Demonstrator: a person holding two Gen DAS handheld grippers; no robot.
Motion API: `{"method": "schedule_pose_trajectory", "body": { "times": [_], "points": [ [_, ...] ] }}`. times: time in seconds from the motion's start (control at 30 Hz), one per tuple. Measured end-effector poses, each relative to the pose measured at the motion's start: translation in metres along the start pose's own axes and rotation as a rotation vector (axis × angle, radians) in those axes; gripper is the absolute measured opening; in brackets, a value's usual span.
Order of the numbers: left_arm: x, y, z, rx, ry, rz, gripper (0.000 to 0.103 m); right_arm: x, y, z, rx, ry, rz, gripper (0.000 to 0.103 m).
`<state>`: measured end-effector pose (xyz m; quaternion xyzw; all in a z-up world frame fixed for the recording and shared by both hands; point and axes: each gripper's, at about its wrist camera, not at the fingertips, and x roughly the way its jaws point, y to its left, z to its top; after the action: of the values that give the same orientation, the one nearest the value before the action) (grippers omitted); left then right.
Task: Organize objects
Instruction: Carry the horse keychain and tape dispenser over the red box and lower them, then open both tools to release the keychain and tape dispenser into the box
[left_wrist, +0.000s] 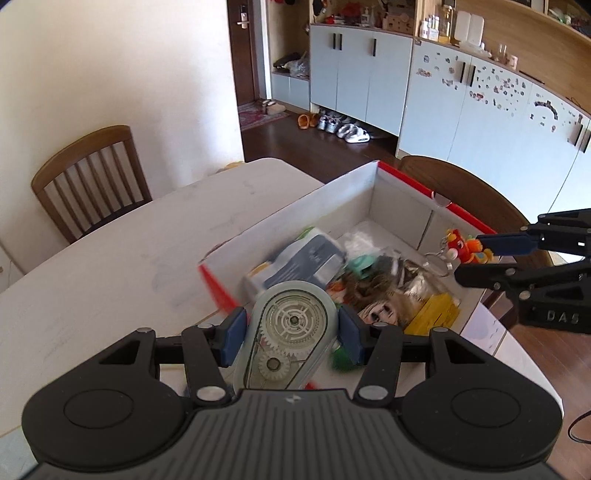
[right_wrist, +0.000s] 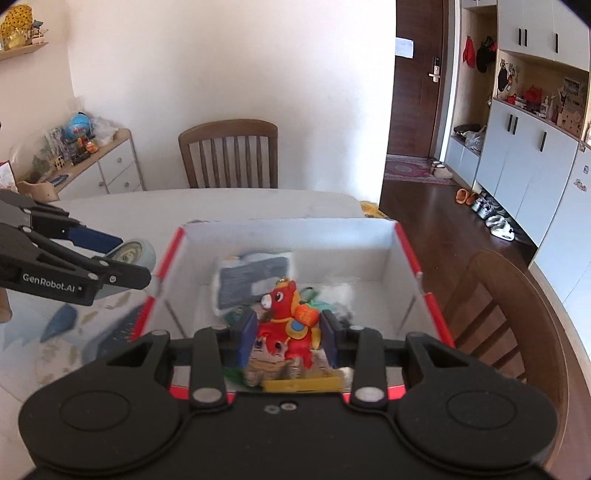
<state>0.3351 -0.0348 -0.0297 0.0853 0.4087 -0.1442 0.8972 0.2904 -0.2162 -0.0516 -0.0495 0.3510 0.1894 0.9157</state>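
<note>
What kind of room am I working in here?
Most likely a home dining area by the entryway: a white table with wooden chairs, shoes on the floor under wall cabinets, and a front door with a mat.

White wall (right_wrist: 229, 59) at 12 o'clock, wooden chair (right_wrist: 229, 155) before it; dark wood floor (right_wrist: 436, 221) at 2 o'clock, pale blue cabinets (left_wrist: 369, 74), brown door (right_wrist: 417, 96), low white drawer unit (right_wrist: 110, 166) at 9 o'clock; bright daylight
</note>
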Motion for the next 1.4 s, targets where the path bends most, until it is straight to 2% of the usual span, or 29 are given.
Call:
{"method": "schedule_pose_trajectory", "body": {
  "times": [0.4, 0.57, 0.87, 1.2, 1.4],
  "points": [
    [0.069, -0.039, 0.041, 0.029, 0.057, 0.008, 0.053, 0.034, -0.029, -0.003, -0.043, 0.052, 0.02, 0.035],
    [0.094, -0.048, 0.045, 0.039, 0.08, 0.005, 0.053, 0.045, -0.029, -0.006, -0.079, 0.078, 0.05, 0.035],
    [0.132, -0.054, 0.042, 0.027, 0.141, -0.02, 0.053, 0.081, -0.027, -0.016, -0.167, 0.186, 0.035, 0.036],
    [0.144, -0.054, 0.033, 0.027, 0.169, -0.031, 0.053, 0.08, -0.031, -0.015, -0.158, 0.189, 0.061, 0.038],
    [0.138, -0.051, 0.028, 0.009, 0.157, -0.042, 0.054, 0.074, -0.038, -0.016, -0.125, 0.182, 0.074, 0.046]
  ]
}}
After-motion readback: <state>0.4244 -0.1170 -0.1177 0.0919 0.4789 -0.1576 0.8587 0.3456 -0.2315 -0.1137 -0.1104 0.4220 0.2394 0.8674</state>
